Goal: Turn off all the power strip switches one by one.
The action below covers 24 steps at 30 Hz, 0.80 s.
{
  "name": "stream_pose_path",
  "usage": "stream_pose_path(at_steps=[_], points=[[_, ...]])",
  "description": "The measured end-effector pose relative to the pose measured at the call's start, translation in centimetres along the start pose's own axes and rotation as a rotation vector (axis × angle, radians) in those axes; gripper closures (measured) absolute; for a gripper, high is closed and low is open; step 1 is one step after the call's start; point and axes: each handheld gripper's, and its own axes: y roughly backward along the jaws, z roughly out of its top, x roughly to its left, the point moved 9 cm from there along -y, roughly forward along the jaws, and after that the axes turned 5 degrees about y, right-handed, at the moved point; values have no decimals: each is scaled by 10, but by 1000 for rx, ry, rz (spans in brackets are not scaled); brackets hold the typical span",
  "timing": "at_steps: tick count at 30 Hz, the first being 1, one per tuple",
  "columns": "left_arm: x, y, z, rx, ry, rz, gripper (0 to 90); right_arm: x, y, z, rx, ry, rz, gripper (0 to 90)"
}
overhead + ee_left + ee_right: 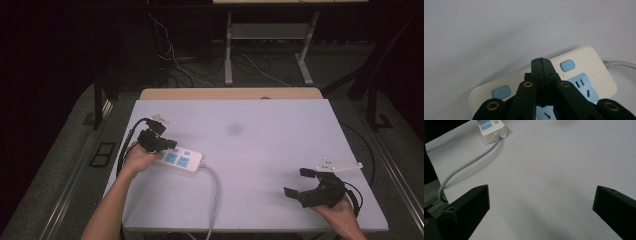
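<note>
A white power strip (182,160) with blue sockets and blue switch buttons lies on the left part of the table, its grey cable (215,192) running toward the front edge. My left gripper (170,144) hovers right over the strip, jaws pressed together with nothing between them. In the left gripper view the shut tips (541,61) stand above the strip (584,56), between its two blue buttons (568,65). My right gripper (299,182) rests at the front right, jaws wide open over bare tabletop. The right gripper view has the strip's cable end (495,132) far off at top left.
The white table (260,150) has its far edge against a wooden board (230,93). Beyond it stand desk legs and loose cables on the dark floor. A grey plate (340,165) sits on top of my right gripper.
</note>
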Motion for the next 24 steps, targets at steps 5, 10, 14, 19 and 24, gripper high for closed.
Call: stream_pose_path(at_steps=[5, 10, 14, 19, 24], points=[[1, -4, -2, 4, 13, -3, 891, 0, 0, 0, -1, 1, 0, 7], [2, -8, -4, 14, 12, -4, 891, 0, 0, 0, 1, 2, 0, 7], [1, -10, -4, 13, 19, -11, 891, 0, 0, 0, 0, -1, -2, 7], [3, -10, -4, 18, 47, -24, 891, -1, 1, 0, 1, -2, -5, 7], [2, -10, -4, 21, 37, -16, 892, -1, 2, 0, -1, -3, -7, 7]])
